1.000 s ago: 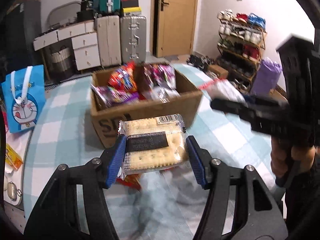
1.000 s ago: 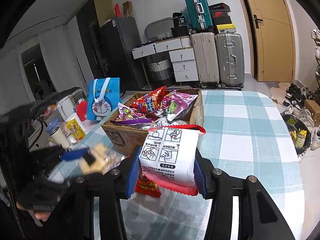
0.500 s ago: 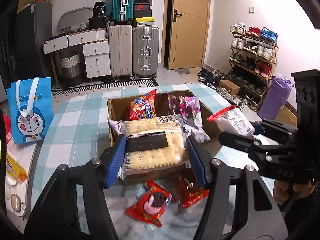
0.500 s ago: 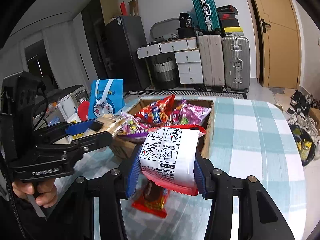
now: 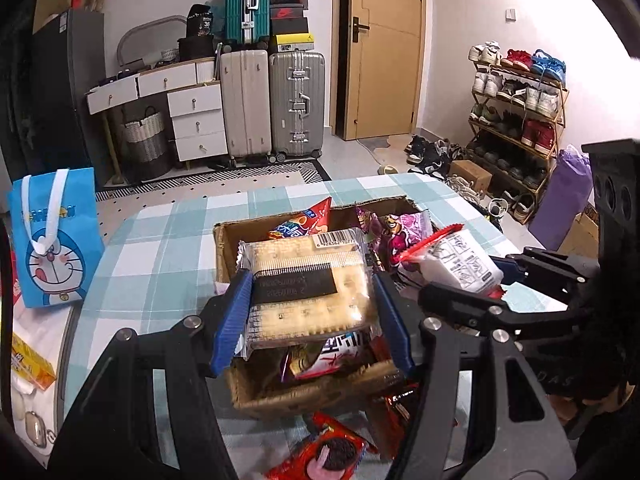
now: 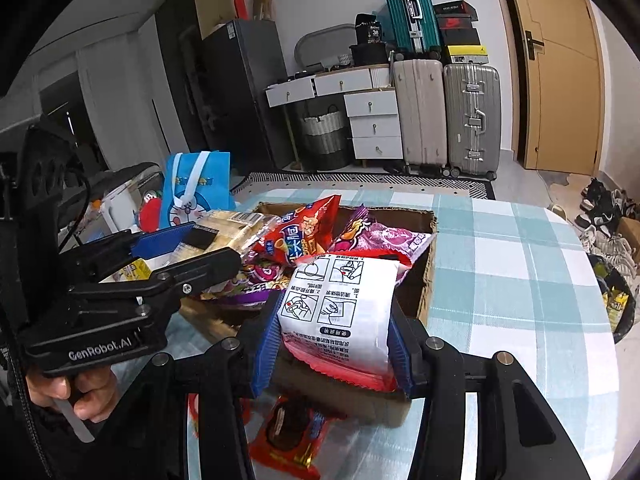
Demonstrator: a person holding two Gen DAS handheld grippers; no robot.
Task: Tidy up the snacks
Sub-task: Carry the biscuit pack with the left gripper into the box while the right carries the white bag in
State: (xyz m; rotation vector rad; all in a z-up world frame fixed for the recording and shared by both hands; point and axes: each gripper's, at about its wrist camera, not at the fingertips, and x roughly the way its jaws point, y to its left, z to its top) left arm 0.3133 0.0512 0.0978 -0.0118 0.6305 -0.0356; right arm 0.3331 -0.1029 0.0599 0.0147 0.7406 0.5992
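- Blue gift bag (image 5: 56, 236): stands upright at the left edge of the bench (image 5: 160, 248), well apart from the work area; it takes no part in this step.
- Left tongs (image 5: 310, 300): partly closed, both blue pads pressing the short sides of a cracker pack (image 5: 308, 280). The pack lies flat, label side up, so it can probably drop level into the box.
- Cardboard box (image 5: 224, 248): sits mid-bench, open top, already holding a red chip bag (image 6: 298, 232) and a purple snack bag (image 6: 384, 240). It appears to be the collection point for the snacks.
- Cracker pack position: above the near-left part of the box interior.
- Right tongs (image 6: 334, 326): closed nearly as far as they go, clamping a white-and-red pouch (image 6: 340, 312) by its side edges. The pouch hangs above the near-right corner of the box, just beside the cracker pack, so both items can be released together.
- Red cookie packet (image 6: 288, 432): lies on the bench at the near side of the box, not yet collected.
- Change from one second earlier: both tongs have advanced from in front of the box wall to above its opening. Neither grip has altered.
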